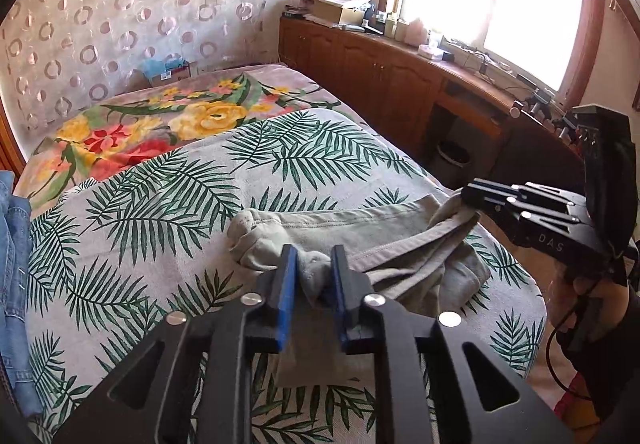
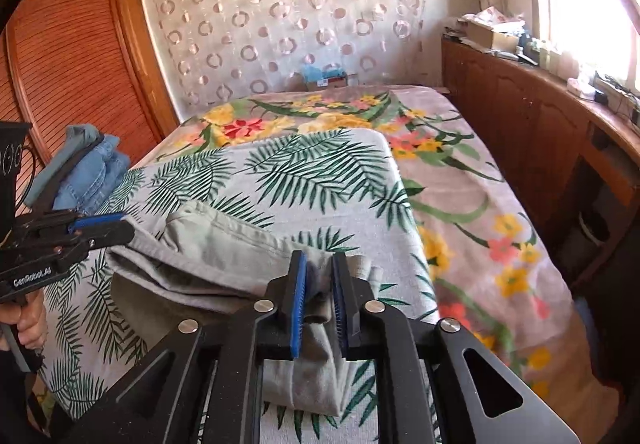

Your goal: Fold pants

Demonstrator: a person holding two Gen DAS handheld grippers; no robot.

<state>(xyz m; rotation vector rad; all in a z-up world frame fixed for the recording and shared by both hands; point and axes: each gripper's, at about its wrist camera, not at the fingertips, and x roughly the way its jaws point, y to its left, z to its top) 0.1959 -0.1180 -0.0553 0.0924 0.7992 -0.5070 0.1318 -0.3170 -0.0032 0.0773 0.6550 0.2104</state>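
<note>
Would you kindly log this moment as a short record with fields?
garment: grey-green pants, bunched, not yet folded flat
surface: palm-leaf sheet over a floral blanket on the bed
left tool: shut on one end of the pants
right tool: shut on the other end of the pants
other clothes: stack of blue jeans at the bed's edge
beside bed: wooden cabinet under the window
</note>
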